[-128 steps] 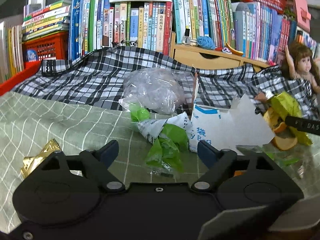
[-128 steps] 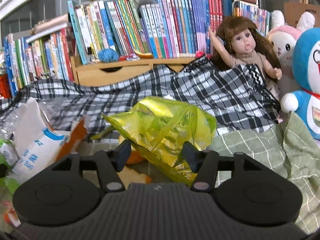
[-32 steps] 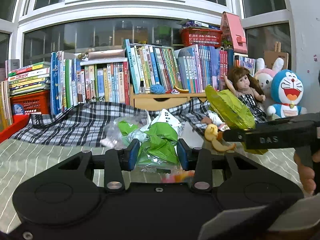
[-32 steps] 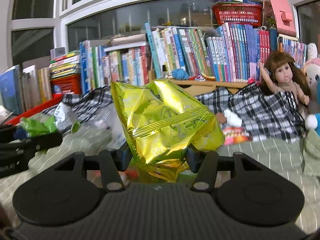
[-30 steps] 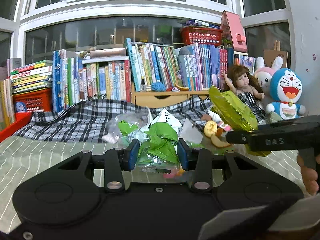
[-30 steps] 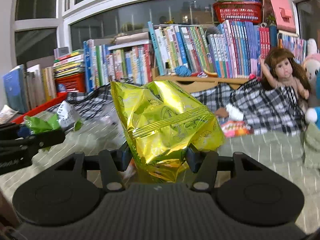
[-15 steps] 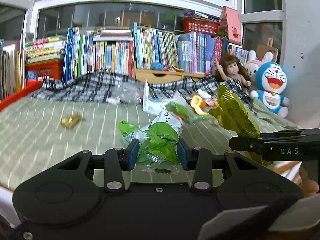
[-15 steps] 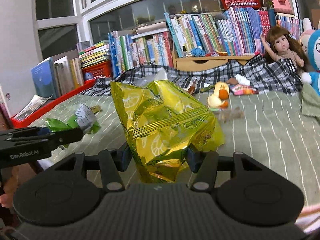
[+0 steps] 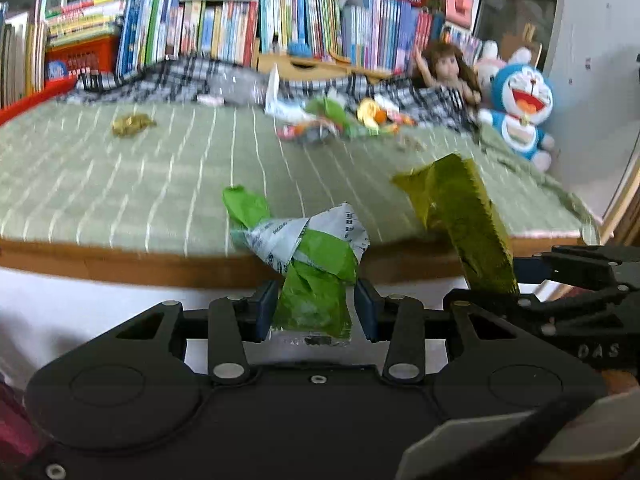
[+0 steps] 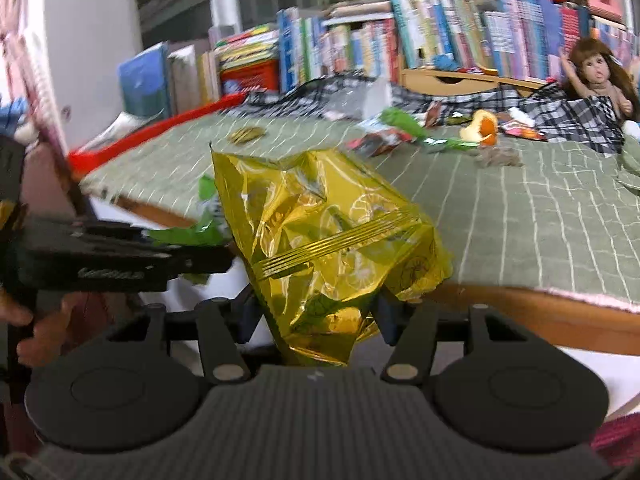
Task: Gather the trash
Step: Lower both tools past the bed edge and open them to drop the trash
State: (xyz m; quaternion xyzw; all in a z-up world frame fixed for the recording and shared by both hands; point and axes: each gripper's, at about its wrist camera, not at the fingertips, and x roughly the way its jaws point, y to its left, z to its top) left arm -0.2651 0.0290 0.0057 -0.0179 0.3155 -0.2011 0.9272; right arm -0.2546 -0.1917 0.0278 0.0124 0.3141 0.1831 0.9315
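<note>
My left gripper (image 9: 316, 308) is shut on a crumpled green-and-white wrapper (image 9: 316, 264), which sticks up between its blue pads. My right gripper (image 10: 316, 316) is shut on a yellow foil snack bag (image 10: 328, 248) that bulges above its fingers. Both grippers hang side by side just off the front edge of the bed (image 9: 120, 264). In the left wrist view the right gripper (image 9: 560, 280) with the yellow bag (image 9: 460, 208) shows at the right. In the right wrist view the left gripper (image 10: 216, 258) and its green wrapper (image 10: 188, 236) show at the left, with a hand under it.
The bed has a green striped cover (image 9: 140, 184) and a wooden front rail. Far back lie more wrappers and orange peel (image 9: 340, 120), a gold wrapper (image 9: 132, 125) and a plaid blanket (image 9: 180, 80). Books, a doll (image 9: 448, 68) and a blue plush (image 9: 520, 108) line the back.
Both grippers have drawn back from the trash pile past the bed's front edge and sunk a little, each still carrying its piece. The bed's rail has come into view.
</note>
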